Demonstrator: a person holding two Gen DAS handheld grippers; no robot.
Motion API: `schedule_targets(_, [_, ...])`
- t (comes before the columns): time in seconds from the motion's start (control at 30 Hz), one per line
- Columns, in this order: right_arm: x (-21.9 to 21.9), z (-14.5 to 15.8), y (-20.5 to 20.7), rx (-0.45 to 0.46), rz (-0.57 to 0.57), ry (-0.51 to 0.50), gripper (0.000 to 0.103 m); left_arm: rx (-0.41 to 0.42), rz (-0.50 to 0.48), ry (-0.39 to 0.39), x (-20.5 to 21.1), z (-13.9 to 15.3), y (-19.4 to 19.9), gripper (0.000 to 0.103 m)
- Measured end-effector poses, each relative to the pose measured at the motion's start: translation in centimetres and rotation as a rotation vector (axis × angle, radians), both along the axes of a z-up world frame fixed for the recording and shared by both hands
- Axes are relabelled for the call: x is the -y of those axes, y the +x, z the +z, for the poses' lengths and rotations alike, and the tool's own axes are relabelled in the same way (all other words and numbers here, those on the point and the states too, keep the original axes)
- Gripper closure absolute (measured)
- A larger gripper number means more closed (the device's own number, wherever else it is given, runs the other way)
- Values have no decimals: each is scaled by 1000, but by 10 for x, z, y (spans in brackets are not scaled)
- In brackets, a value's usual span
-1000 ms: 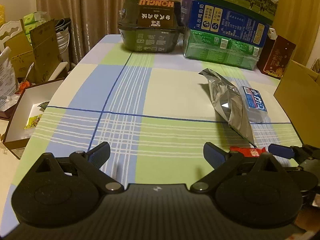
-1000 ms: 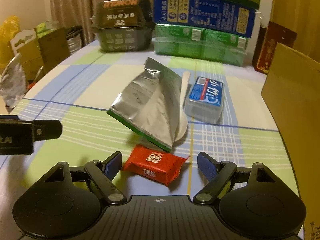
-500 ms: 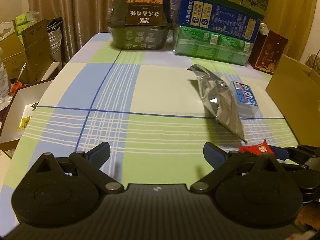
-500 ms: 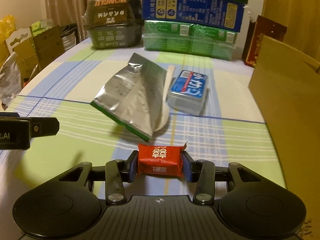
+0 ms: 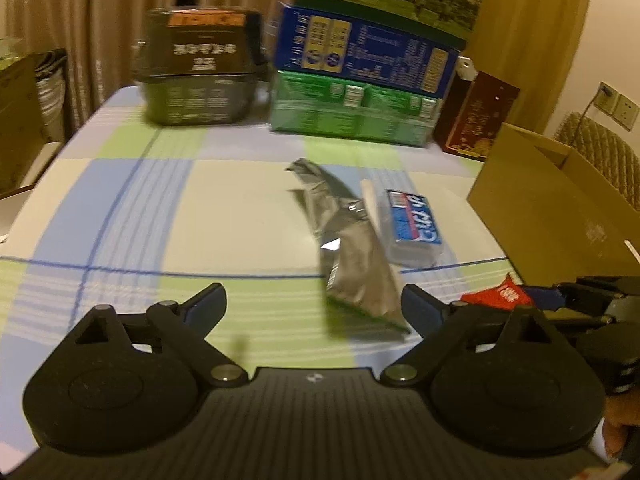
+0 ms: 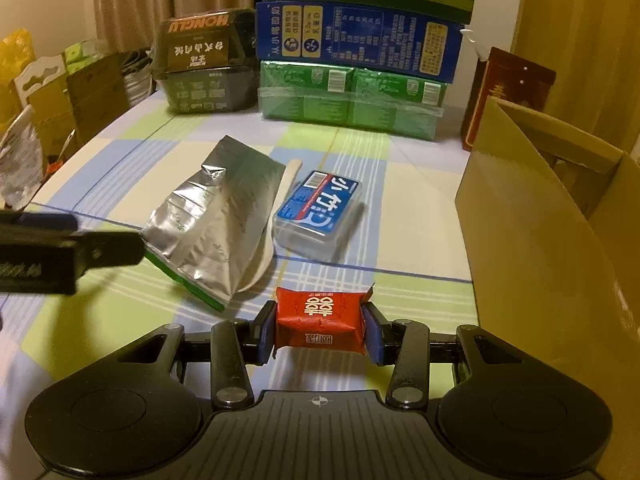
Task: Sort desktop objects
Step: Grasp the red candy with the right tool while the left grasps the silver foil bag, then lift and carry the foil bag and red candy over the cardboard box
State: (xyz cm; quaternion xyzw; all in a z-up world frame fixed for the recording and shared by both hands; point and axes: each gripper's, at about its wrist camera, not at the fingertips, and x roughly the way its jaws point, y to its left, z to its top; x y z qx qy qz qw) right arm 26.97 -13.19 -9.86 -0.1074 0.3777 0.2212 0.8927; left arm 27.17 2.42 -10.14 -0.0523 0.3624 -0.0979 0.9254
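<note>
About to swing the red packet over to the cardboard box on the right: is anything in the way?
Nothing visible. The right claw is shut on the red packet, and the cardboard box stands just to its right with only bare tablecloth between. The box's near wall must be cleared.

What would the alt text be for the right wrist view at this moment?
The right gripper is shut on a red candy packet, held just above the plaid tablecloth. Ahead lie a crumpled silver foil bag and a blue-labelled clear box; an open cardboard box stands to the right.
</note>
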Motion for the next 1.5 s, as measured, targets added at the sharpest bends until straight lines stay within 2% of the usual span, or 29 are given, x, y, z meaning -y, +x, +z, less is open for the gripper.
schedule_targets(0.23, [5,-12,4,-35,9,-1,62,-27,-53,-12,18,-9,35,20])
schedule_targets(0.43, [8,-17,9,-68,-10,15,62,-55,-45,-10,25,-22,54,41])
schedule_targets(0.5, [7,-19,10,-75,-15,15,62,-66,-53,-18,25,-24,55,64])
schedule_targets(0.63, [7,-18,8,-72,-11,22,62,-80,-53,-38,20,-21,47,71])
schedule_targets(0.8, [10,-14,-1,-54,-2,22,62,-108,-33,-7,8,-14,17,78])
schedule_targets(1.13, [15,2,-42,-45,56,61,62,-144,-5,86,-13,3,-74,75])
schedule_targets(1.17, [15,2,-45,-45,59,65,62,-142,8,99,-14,5,-79,68])
schedule_targets(1.2, [16,3,-48,-47,64,70,62,-136,19,102,-15,8,-82,50])
schedule_targets(1.23, [16,3,-49,-48,71,73,62,-130,30,97,-17,11,-83,42])
schedule_targets(1.27, [14,3,-50,-48,77,72,62,-126,35,92,-17,14,-82,39])
schedule_targets(1.37, [11,2,-51,-42,89,67,62,-133,25,110,-15,15,-71,39])
schedule_targets(1.5, [11,0,-47,-40,85,68,62,-183,-6,124,-8,6,-50,39])
